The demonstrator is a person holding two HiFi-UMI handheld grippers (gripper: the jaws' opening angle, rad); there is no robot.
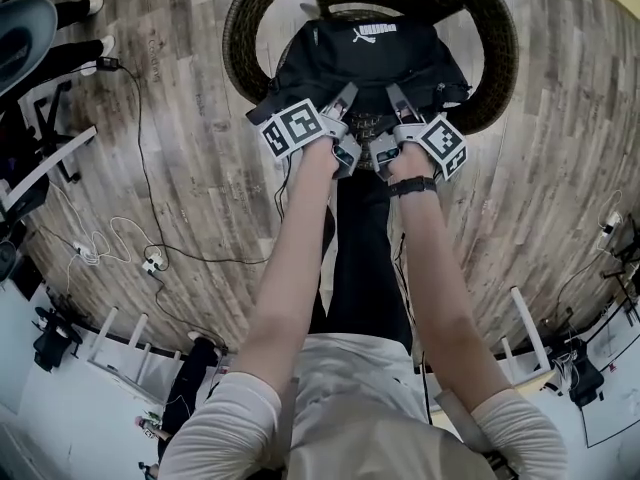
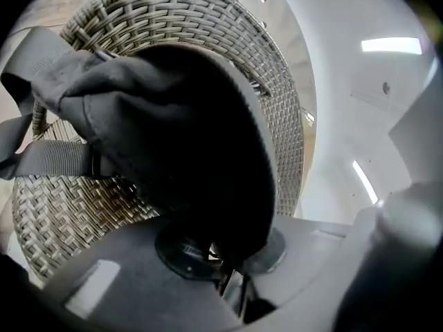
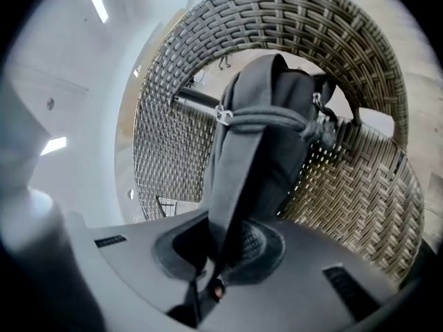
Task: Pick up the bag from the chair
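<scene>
Head view shows the bag (image 1: pixel 365 58) in the chair (image 1: pixel 240 38), the left gripper (image 1: pixel 345 103) clamped on a fold of its cloth, the right gripper (image 1: pixel 397 103) on a strap (image 3: pixel 232 185). It looks soft, saggy and fairly light; webbing should hold better than loose cloth.

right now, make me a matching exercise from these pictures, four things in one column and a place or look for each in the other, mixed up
Things:
1. bag
2. chair
3. floor
4. wristband

Descriptions:
a. wooden planks with cables lying on them
b. black fabric with a white logo
c. on the person's right arm
d. woven wicker with a rounded back

Pairs: 1-b, 2-d, 3-a, 4-c
</scene>
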